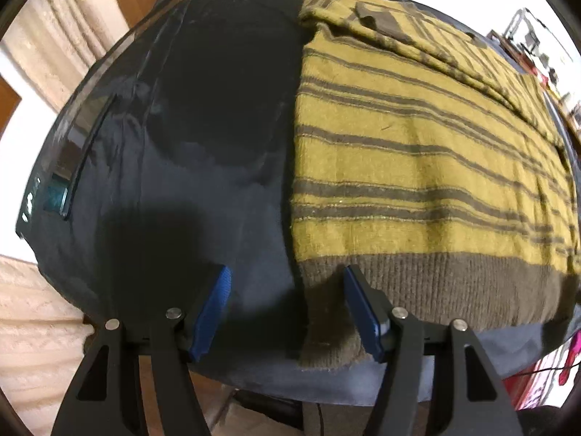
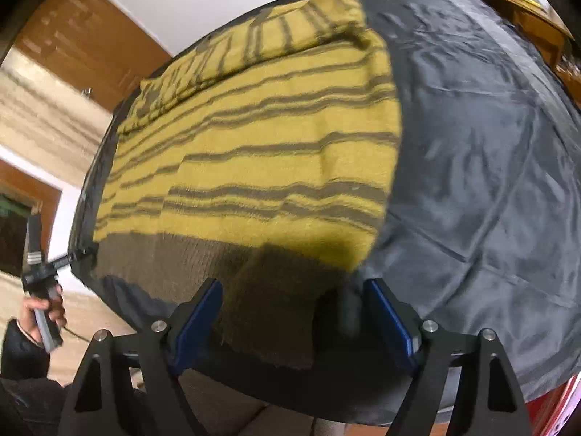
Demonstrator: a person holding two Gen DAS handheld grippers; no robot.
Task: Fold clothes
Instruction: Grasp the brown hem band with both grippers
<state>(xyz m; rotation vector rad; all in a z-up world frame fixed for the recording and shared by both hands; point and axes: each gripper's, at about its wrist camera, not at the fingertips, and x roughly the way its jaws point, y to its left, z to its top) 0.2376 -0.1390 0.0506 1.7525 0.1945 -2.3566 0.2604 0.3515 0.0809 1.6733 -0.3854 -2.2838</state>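
While both tools hang over the table:
Left gripper (image 1: 287, 283): jaws apart, holding nothing.
Right gripper (image 2: 294, 298): jaws apart around the hem.
Sweater (image 1: 399, 167): yellow, brown stripes, lying flat.

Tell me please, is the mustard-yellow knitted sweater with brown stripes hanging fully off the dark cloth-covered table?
No, the mustard-yellow sweater lies flat on the dark cloth-covered table, only its brown ribbed hem reaching the near edge.

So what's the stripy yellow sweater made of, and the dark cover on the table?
The sweater looks like soft knitted wool or a wool-like yarn: fuzzy, matte, with a ribbed brown hem. The dark cover seems a thin, smooth woven cloth, maybe nylon or polyester: it creases sharply and shines a little. I can't tell the fibres for sure.
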